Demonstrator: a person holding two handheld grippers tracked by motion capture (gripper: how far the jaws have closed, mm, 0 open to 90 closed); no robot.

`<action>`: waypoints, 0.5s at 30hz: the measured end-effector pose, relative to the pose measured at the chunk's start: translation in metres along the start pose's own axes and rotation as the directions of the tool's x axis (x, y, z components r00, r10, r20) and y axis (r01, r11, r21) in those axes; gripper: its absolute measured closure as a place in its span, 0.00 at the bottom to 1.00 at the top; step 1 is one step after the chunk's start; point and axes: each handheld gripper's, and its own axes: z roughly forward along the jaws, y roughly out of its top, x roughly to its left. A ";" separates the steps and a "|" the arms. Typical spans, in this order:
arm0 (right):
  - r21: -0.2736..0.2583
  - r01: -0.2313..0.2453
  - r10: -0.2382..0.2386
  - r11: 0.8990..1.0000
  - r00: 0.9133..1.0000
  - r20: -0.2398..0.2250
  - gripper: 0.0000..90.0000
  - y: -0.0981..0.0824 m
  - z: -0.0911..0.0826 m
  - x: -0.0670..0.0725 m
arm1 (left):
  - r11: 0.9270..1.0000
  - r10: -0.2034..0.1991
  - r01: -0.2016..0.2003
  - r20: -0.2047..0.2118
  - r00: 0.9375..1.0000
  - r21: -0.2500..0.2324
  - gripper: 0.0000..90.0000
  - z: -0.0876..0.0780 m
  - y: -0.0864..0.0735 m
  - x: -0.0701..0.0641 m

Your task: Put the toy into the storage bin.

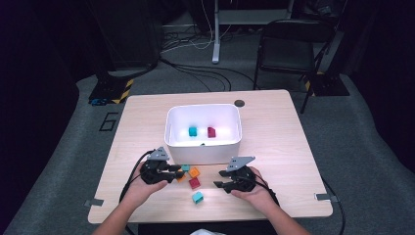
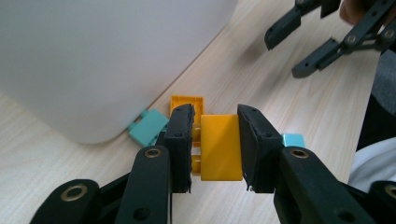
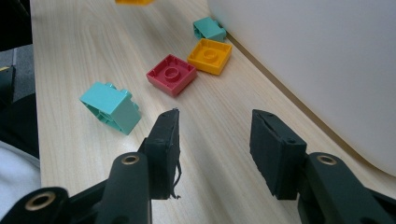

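White plastic is your target: the bin [image 1: 203, 128] stands just ahead of both grippers, its near wall rising close beyond your left gripper [image 2: 215, 140], and it already holds a teal brick [image 1: 193, 131] and a dark red brick [image 1: 211, 132]. The step in hand looks like carrying the yellow brick [image 2: 220, 147] over that wall, so lift until the brick is clearly above the rim before you move forward, keep the squeeze even, and let go only once the brick hangs over the open inside, not over the rim. Your left gripper is pinching the yellow brick across its sides, both pads flat on it, the studs turned toward the left pad; the grip looks square, so do not roll the wrist on the way. Your left hand [image 1: 143, 182] holds the tool low and nearly level over the table [image 1: 274, 127], pointing toward the bin's near corner. Your right gripper [image 3: 215, 140] waits with its jaws spread and nothing between them, aimed along the bin's wall. Ahead of it lie the loose pieces for later: a teal block [image 3: 111, 106] nearest, then a red square plate [image 3: 171, 74], an orange square plate [image 3: 210, 56], and a small teal piece [image 3: 209, 28] against the bin.
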 end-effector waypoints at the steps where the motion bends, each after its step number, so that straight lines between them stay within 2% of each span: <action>1: 0.000 0.000 0.000 1.000 1.000 0.000 0.58 0.000 0.000 0.000 | 1.000 -0.004 0.004 -0.002 1.000 -0.007 0.74 -0.001 0.002 0.001; 7: -0.001 0.000 0.000 1.000 1.000 0.001 0.58 -0.001 -0.001 -0.002 | 1.000 -0.010 0.010 -0.018 1.000 -0.007 0.74 -0.010 0.013 0.005; 15: 0.001 0.000 0.000 1.000 1.000 0.001 0.58 -0.001 -0.001 -0.001 | 1.000 -0.010 0.010 -0.010 1.000 -0.020 0.74 -0.020 0.026 0.007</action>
